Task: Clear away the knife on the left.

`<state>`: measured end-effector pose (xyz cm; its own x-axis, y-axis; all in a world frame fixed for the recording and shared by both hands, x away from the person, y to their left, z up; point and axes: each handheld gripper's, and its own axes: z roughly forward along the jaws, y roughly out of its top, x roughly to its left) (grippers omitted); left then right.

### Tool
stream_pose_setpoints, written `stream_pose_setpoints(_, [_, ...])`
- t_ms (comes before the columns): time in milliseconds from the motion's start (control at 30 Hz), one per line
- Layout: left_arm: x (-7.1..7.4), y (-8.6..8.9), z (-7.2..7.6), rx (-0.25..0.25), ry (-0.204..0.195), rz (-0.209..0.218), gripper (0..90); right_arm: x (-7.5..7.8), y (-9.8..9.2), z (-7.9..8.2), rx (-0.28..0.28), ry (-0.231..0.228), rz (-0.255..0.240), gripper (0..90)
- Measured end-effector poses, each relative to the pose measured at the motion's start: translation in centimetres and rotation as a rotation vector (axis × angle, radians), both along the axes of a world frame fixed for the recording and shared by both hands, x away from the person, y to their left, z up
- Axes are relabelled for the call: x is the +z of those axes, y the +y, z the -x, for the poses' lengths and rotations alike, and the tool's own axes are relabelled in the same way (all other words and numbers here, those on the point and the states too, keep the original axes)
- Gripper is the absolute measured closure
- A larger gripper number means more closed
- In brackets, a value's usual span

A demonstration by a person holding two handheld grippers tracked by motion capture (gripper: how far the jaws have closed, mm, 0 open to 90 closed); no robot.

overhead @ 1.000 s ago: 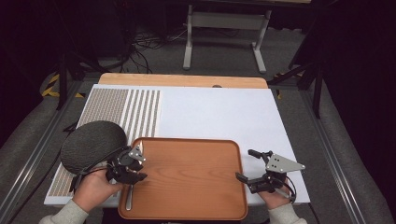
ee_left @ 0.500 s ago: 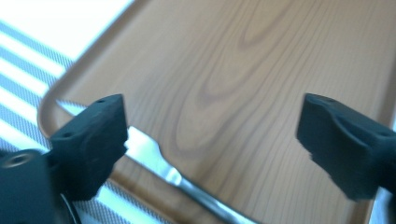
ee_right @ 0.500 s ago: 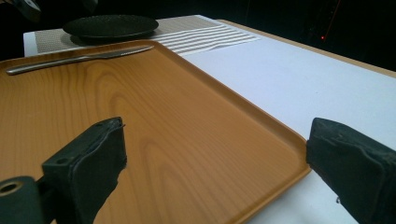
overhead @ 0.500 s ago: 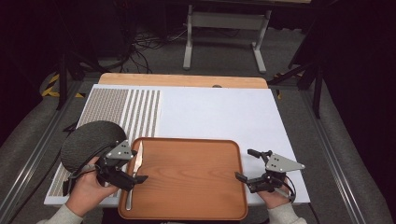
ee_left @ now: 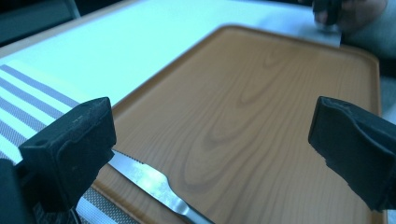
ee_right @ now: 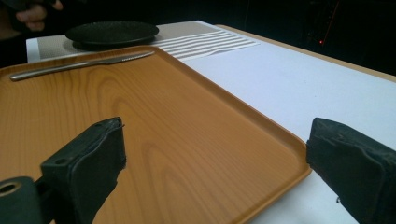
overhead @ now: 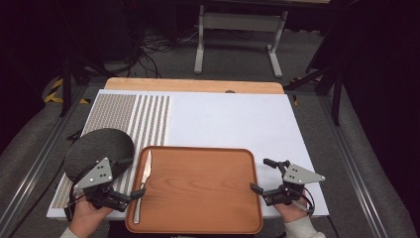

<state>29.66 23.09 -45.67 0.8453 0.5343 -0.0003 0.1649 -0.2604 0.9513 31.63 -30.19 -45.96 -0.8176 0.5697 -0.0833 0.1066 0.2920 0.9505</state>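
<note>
The left gripper [overhead: 130,197], jaws just opened and empty, hides the knife [overhead: 142,184] handle's end (blurred).

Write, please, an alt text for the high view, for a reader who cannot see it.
A wooden tray lies on a white table, with a knife along its left edge and a person's two hand-held grippers at its sides. The left gripper, jaws open, is beside the knife; the right gripper is open too. A black plate rests on a striped mat at the left.
</note>
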Motion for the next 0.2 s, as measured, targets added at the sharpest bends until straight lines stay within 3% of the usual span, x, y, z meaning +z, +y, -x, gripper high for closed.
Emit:
stream_pose_setpoints(33, [-0.69,0.50,0.06,0.015,0.012,0.053,2.3,0.01,-0.05,0.05,-0.006,-0.003,-0.006,5.2])
stream_pose_setpoints(67, [-0.69,0.50,0.06,0.015,0.012,0.053,2.3,0.03,-0.15,0.18,-0.011,-0.004,-0.022,5.2])
stream_pose_setpoints(133, [-1.41,0.93,-0.05,0.013,0.048,0.105,2.3,0.08,-0.36,0.34,-0.014,-0.007,-0.050,5.2])
stream_pose_setpoints(200, [-1.51,0.98,-0.05,0.023,0.027,0.088,2.2,0.08,-0.46,0.36,-0.016,-0.008,-0.064,5.2])
